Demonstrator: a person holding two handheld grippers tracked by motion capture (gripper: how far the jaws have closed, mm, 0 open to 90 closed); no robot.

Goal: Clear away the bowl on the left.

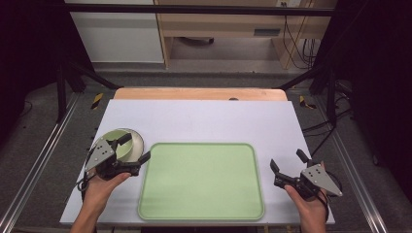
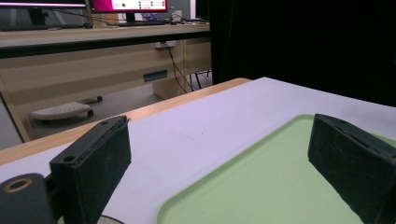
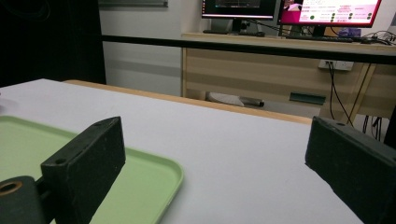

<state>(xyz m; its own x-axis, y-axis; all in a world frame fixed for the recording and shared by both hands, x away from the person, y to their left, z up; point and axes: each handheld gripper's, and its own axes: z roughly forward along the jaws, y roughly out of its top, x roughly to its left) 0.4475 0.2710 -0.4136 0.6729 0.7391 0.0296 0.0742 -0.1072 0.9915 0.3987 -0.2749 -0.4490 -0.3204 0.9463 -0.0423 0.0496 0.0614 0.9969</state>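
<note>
Two tools sat released over the white counter (image 1: 204, 119): the left tool (image 1: 137, 147) hovered just beside the round pale-green bowl (image 1: 124, 144), left of the flat green plastic tray (image 1: 201, 180); the right tool (image 1: 287, 162) waited empty. Likely next: grasping the bowl's rim.

White table mat (image 1: 204, 119), wooden desk (image 3: 261, 65), monitors (image 3: 327, 9), cables (image 1: 296, 43), dark curtain (image 2: 303, 42).

The table (image 1: 204, 116) is viewed from above; each gripper view is taken low, just behind its jaws, and the tray (image 1: 201, 179) is shared.
</note>
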